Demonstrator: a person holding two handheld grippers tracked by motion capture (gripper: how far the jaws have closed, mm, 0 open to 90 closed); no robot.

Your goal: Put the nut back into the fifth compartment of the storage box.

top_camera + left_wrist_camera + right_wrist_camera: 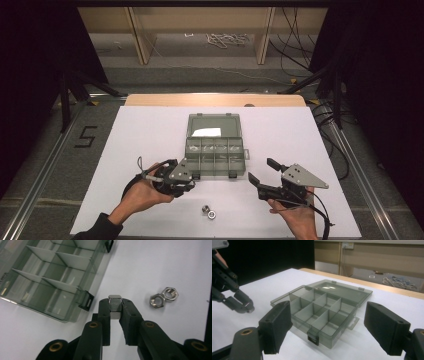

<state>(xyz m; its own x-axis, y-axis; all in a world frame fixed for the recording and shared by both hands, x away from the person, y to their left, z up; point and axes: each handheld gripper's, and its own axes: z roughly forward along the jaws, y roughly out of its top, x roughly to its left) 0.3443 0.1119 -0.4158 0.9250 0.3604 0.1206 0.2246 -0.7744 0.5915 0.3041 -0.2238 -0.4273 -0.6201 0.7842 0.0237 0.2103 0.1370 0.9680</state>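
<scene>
A clear grey compartment box (215,150) lies open on the white table, its lid flat behind it. My left gripper (186,186) hovers just off the box's near left corner, shut on a steel hex nut (115,305) held between its black pads above the table. Two more hex nuts (209,212) lie side by side on the table in front of the box; the left gripper view has them to the right of the jaws (163,297). My right gripper (261,171) stands open near the box's near right corner, nothing between its pads, facing the box (319,312).
The white sheet (150,130) covers the table, with its wooden far edge (215,100) showing behind the box. A white label (206,132) lies in the lid. Beyond the table are wooden frame legs, cables and a cord bundle (227,39) on the floor.
</scene>
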